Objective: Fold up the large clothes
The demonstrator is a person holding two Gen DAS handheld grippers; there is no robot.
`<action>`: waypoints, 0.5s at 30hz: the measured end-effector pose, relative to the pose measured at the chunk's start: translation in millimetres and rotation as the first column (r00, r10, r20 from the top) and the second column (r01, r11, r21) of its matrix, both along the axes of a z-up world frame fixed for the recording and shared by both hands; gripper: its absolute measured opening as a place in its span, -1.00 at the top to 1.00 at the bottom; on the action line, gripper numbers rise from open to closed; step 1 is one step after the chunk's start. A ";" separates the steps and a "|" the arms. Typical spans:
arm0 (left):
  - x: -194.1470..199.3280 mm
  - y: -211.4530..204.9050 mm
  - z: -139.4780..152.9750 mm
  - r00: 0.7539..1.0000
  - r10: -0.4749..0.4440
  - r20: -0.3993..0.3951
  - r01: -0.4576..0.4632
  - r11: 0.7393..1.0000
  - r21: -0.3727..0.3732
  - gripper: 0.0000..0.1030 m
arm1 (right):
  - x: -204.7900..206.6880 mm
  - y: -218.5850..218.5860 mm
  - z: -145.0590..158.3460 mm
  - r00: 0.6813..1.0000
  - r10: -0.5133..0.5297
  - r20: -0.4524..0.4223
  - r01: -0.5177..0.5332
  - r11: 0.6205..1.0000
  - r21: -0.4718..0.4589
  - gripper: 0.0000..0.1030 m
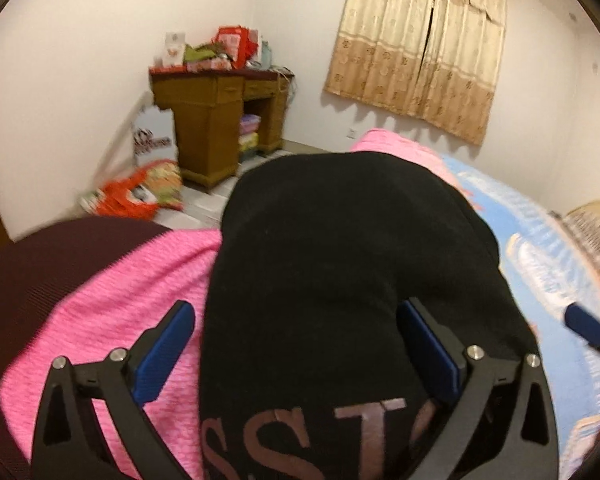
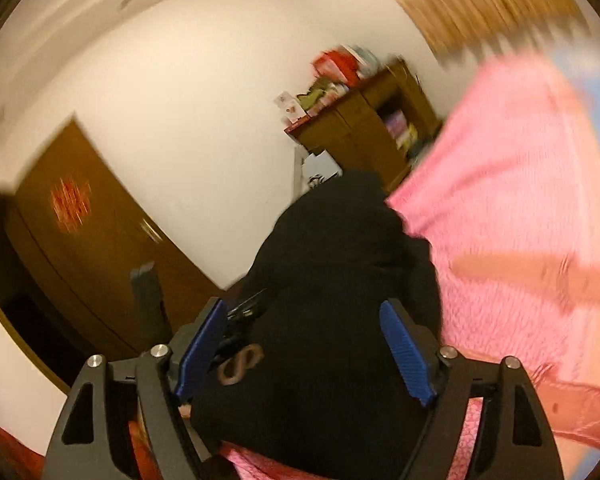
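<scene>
A black garment with brownish lettering lies on the pink blanket of the bed. My left gripper is open, its blue pads on either side of the garment's near end. In the right wrist view the same black garment lies bunched between the open blue pads of my right gripper, with a brownish letter near the left pad. A blue pad of the right gripper shows at the right edge of the left wrist view. The right wrist view is blurred and tilted.
A wooden desk piled with boxes stands in the room's corner, with bags on the floor beside it. A beige curtain hangs on the far wall. A blue patterned sheet covers the bed's right side. A brown door is at the left.
</scene>
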State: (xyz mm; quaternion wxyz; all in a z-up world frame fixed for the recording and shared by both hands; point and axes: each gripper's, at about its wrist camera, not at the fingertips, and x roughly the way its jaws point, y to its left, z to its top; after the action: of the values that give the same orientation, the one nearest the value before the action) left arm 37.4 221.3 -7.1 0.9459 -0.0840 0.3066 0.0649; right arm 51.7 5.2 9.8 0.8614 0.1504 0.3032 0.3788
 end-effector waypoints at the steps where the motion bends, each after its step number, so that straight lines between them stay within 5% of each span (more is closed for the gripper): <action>1: -7.7 3.9 0.9 1.000 0.005 0.003 -0.005 1.000 0.021 -1.00 | -8.2 8.1 1.3 1.000 -0.007 0.023 0.008 0.999 -0.033 -0.32; 7: -32.0 6.2 10.4 1.000 0.017 -0.012 -0.016 0.994 0.109 -1.00 | -6.3 40.5 -66.5 0.996 -0.045 -0.076 0.034 0.990 -0.138 -0.16; 9: -41.7 5.5 13.3 1.000 0.023 -0.012 -0.021 0.991 0.130 -1.00 | -12.4 42.0 -68.3 0.998 -0.063 -0.021 0.060 0.987 -0.146 -0.16; 15: -62.9 -7.0 22.1 0.999 0.032 0.008 -0.033 0.972 0.233 -1.00 | -23.0 40.2 -59.1 0.993 -0.109 -0.044 0.101 0.984 -0.148 -0.16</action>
State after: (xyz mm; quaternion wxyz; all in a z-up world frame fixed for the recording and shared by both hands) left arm -25.4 214.3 15.0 0.9487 0.0223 0.2934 0.1155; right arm 28.7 45.5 -49.3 0.8806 0.1127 0.3441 0.3056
